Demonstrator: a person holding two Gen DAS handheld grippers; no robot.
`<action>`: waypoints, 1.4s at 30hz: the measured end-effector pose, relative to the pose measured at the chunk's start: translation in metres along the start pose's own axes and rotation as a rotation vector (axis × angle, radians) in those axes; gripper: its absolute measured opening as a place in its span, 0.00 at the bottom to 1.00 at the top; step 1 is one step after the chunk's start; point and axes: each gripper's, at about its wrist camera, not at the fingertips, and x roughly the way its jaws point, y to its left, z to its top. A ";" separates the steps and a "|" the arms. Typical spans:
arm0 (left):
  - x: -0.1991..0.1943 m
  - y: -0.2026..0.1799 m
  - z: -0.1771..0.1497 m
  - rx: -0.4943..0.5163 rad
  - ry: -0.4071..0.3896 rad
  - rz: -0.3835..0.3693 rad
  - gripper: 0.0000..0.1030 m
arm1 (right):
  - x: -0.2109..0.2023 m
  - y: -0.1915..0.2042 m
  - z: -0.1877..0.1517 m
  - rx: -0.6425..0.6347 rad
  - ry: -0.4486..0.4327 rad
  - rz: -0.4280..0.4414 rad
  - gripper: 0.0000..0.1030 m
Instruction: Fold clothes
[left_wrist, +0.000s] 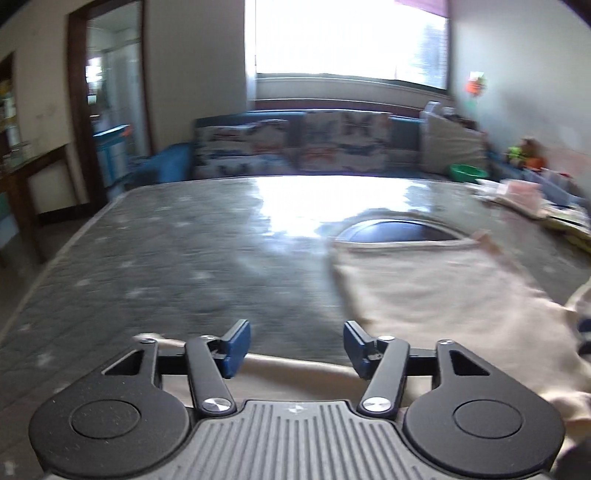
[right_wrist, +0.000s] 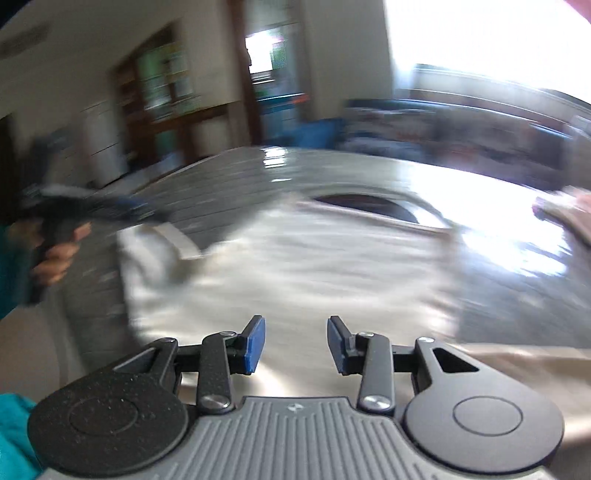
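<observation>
No words, numbers or brand names are showing clearly enough to read in either view. Motion blur is smearing most of the room, and the papers or posters on the far cabinet are coming through only as coloured patches. The one mark standing out is a small round emblem sitting on the ribbed grey housing of each gripper, the left gripper and the right gripper, and it is carrying no legible lettering.

Both wrist views look forward and downward over the table — sharing the beige garment.
</observation>
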 end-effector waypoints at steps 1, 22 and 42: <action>0.001 -0.010 0.000 0.014 0.003 -0.028 0.61 | -0.005 -0.015 -0.004 0.039 -0.009 -0.055 0.36; 0.009 -0.180 -0.013 0.271 0.081 -0.403 0.65 | -0.035 -0.191 -0.060 0.457 -0.062 -0.571 0.29; 0.011 -0.223 -0.036 0.386 0.118 -0.562 0.71 | -0.089 -0.161 -0.028 0.545 -0.314 -0.360 0.06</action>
